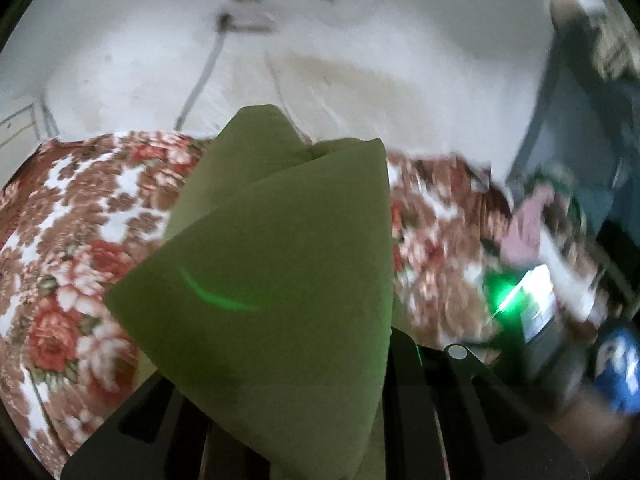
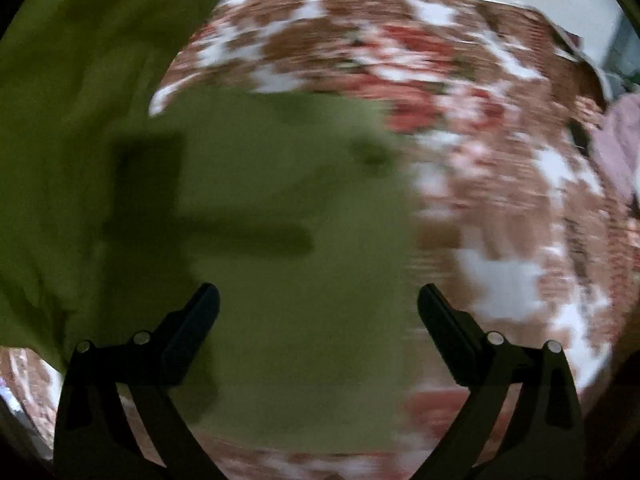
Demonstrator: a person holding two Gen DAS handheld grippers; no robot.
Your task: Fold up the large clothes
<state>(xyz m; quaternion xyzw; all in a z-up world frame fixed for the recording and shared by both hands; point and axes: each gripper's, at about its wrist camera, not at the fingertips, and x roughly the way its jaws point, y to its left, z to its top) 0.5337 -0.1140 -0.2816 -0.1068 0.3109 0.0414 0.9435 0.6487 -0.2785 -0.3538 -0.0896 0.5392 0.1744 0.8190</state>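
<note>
Left claw clamped on green garment; right claw agape; no legible writing.

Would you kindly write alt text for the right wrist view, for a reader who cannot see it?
The right tool hangs open and empty above a blurred green garment lying on a floral bedspread. More green cloth rises along the left edge, and a pinkish cloth shows at the far right.

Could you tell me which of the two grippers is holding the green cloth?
The left gripper is shut on the green cloth; the right gripper is open and empty.
</note>
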